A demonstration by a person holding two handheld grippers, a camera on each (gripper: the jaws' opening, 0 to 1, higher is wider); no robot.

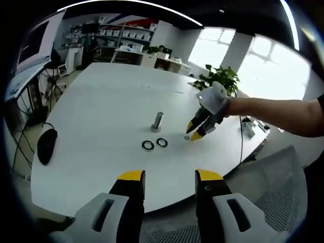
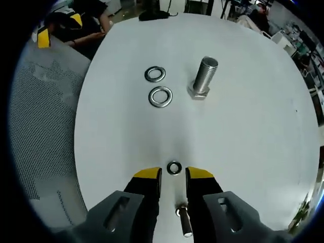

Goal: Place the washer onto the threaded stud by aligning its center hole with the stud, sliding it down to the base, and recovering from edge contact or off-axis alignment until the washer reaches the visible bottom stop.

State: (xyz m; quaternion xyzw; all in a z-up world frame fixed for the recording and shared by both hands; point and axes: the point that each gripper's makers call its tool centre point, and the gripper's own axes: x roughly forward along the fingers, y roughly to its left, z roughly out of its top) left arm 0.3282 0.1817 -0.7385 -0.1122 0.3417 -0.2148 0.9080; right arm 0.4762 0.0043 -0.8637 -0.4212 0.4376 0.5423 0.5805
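From my left gripper view, the small washer (image 1: 187, 137) at the right gripper (image 1: 196, 132) tips is too tiny to make out. In my right gripper view, the counter (image 2: 263, 121) runs off the frame's right edge, and the chair (image 2: 43, 116) is cut at left.

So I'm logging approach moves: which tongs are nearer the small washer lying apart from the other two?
Right. The right tongs sit just before the small washer, tips low to the table. The left tongs hang back near the table's edge, well short of it.
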